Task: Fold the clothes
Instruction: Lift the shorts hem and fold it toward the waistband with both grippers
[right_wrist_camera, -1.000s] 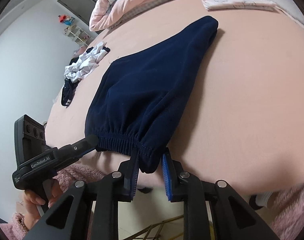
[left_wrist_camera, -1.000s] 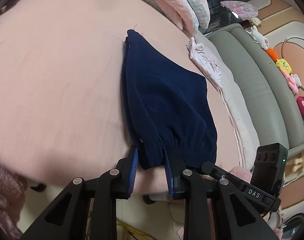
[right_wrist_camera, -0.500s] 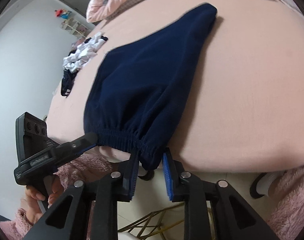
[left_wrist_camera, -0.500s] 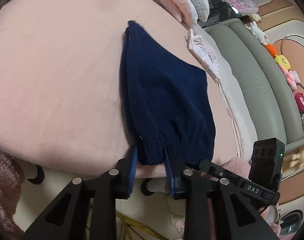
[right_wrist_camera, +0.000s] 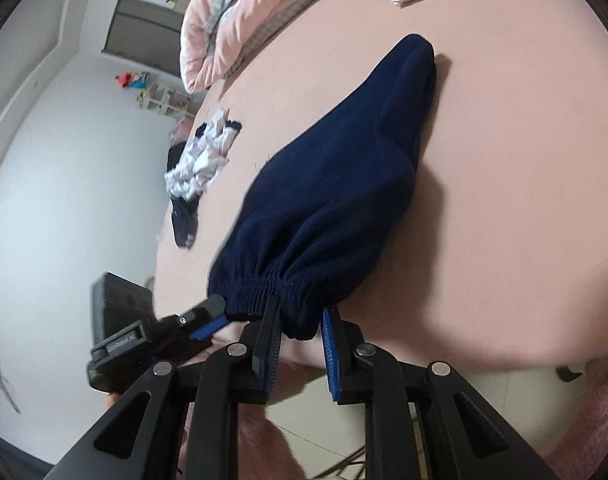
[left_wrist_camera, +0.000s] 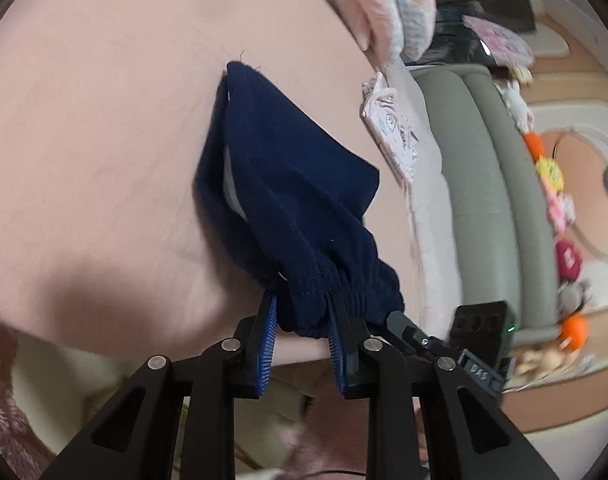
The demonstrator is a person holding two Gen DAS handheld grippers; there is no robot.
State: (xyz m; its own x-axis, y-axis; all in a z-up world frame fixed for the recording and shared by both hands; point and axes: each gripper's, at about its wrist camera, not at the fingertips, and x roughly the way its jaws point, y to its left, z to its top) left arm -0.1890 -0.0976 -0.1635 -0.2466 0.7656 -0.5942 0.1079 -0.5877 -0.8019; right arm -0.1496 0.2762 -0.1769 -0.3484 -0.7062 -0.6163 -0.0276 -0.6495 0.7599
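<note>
Left wrist grip: left gripper (left_wrist_camera: 302, 320) clamped on elastic waistband of navy garment (left_wrist_camera: 288, 184), lifted off pink bed (left_wrist_camera: 104, 120).
Left wrist risk: inner layers perhaps sliding apart; blurred.
Right wrist grip: right gripper (right_wrist_camera: 302, 320) pinching the other waistband end.
Right wrist risk: uneven pull, crooked fold.
Containers: none visible.
</note>
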